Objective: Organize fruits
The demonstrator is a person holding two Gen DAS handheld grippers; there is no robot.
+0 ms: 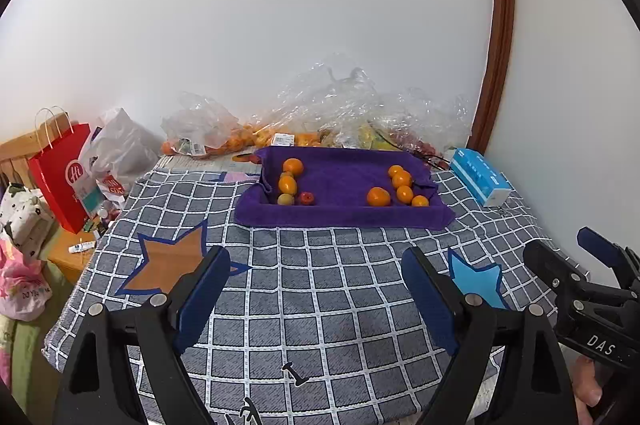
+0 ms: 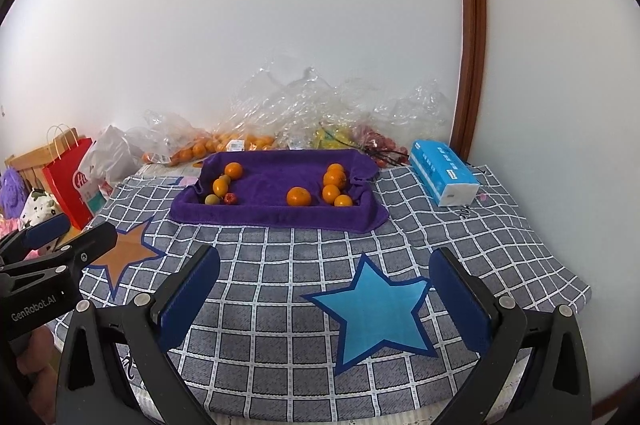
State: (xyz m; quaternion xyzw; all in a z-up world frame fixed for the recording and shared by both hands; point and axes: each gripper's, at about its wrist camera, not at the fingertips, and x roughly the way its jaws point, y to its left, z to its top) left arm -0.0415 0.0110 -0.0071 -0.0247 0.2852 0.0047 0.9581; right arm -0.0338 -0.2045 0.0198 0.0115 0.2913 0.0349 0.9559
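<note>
Fruit (image 2: 298,196) is best approached squarely in the purple tray (image 2: 280,215), both grippers' fingers (image 1: 204,301) (image 2: 188,299) being held wide and empty.

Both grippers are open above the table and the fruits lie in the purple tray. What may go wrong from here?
1. The fruits are round, so an orange may roll away when a finger nudges it.
2. The small red fruit touches a green one; gripping one may push the other.
3. The towel lining the tray is loose and folded at the edges; the left gripper or right gripper may catch and drag it.
</note>
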